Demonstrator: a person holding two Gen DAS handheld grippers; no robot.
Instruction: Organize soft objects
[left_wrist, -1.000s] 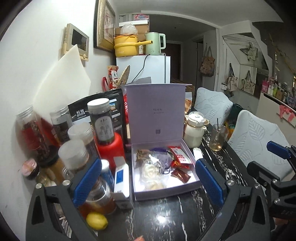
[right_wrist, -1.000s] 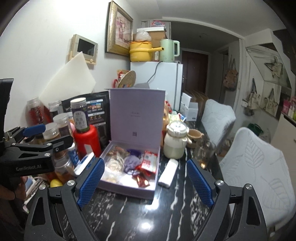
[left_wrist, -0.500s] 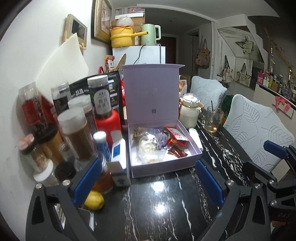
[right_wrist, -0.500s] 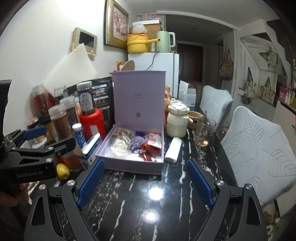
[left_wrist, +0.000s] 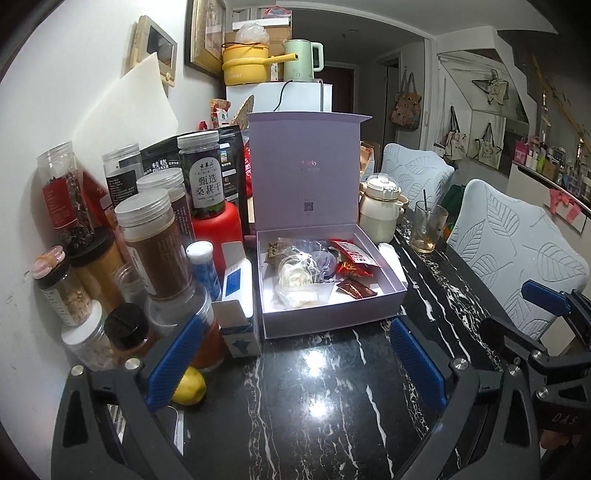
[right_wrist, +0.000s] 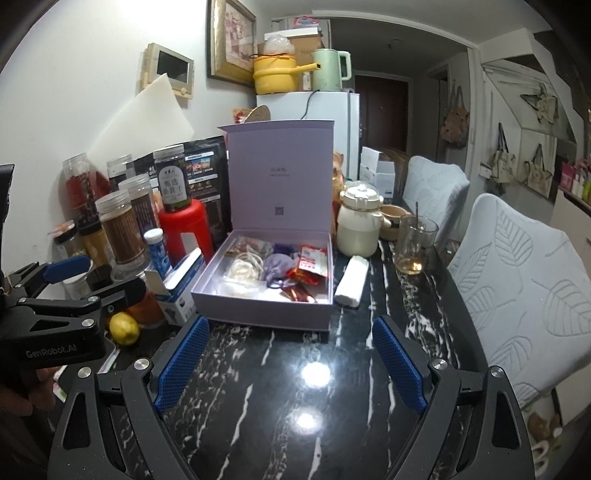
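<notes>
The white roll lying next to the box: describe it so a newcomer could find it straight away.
Start at the open lilac box in the middle of the black marble table. Just off its right-hand wall, in front of the cream lidded jar, lies the white roll, flat on the tabletop. It is the only plain white, oblong item outside the box on that side.

A: The lilac box (left_wrist: 325, 314): its near wall hides the bottom of the packets inside. The print on its raised lid (right_wrist: 280, 177) is too small to read.

B: Noted. At the table's left edge, the front jars (left_wrist: 147, 243) cover most of those behind. The left gripper's finger (left_wrist: 173, 363) covers part of the lemon (left_wrist: 190, 386).

A: In the right wrist view the left gripper (right_wrist: 70, 288) is cut off by the left edge.
</notes>
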